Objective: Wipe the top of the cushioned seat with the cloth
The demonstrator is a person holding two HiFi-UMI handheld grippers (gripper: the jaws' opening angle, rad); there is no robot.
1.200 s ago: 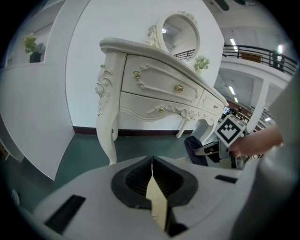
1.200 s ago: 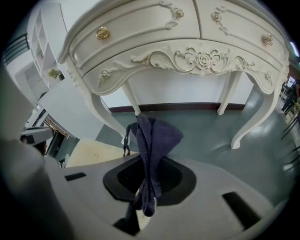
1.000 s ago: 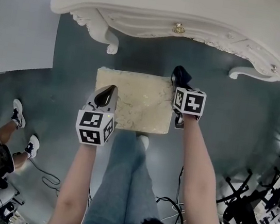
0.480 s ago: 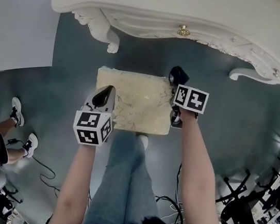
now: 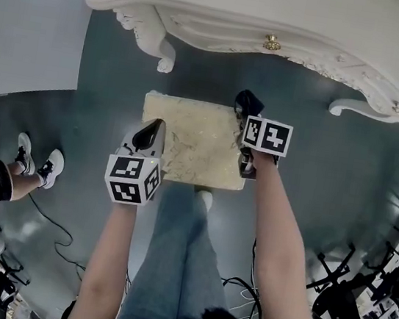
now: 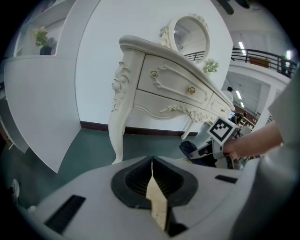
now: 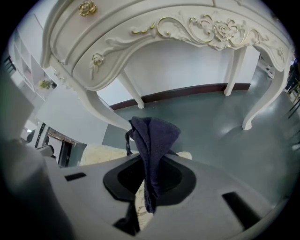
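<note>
Cloth [image 5: 248, 101], dark navy, is pinched in the right gripper [image 5: 249, 119], whose jaws are clamped tight on it. In the right gripper view the folded cloth rises out of the jaw mouth toward 12 o'clock. Its long axis runs along the jaws, and a thin tail hangs back toward 6 o'clock. In the head view the bunched end points toward 12 o'clock, at the white dressing table [image 5: 295, 17]. It sits over the far right corner of the cushioned seat [image 5: 191, 143], about 1 o'clock from the seat's middle; whether it touches the cushion cannot be told. The seat is a cream rectangle on the grey-green floor [image 5: 111, 105], with its long axis lying from 9 to 3 o'clock and its far edge facing the table. The left gripper [image 5: 151, 134] is over the seat's left edge, at 9 o'clock from the middle, and points toward 12 o'clock. Its own view shows the jaws pressed together with nothing in them, and a sliver of cream cushion shows below the seam. The person's legs [image 5: 173, 262], in jeans, stand at the seat's 6 o'clock side. Another person's shoes [image 5: 35, 168] are at 9 o'clock, well apart from the seat, with cables [image 5: 56, 226] on the floor near them
</note>
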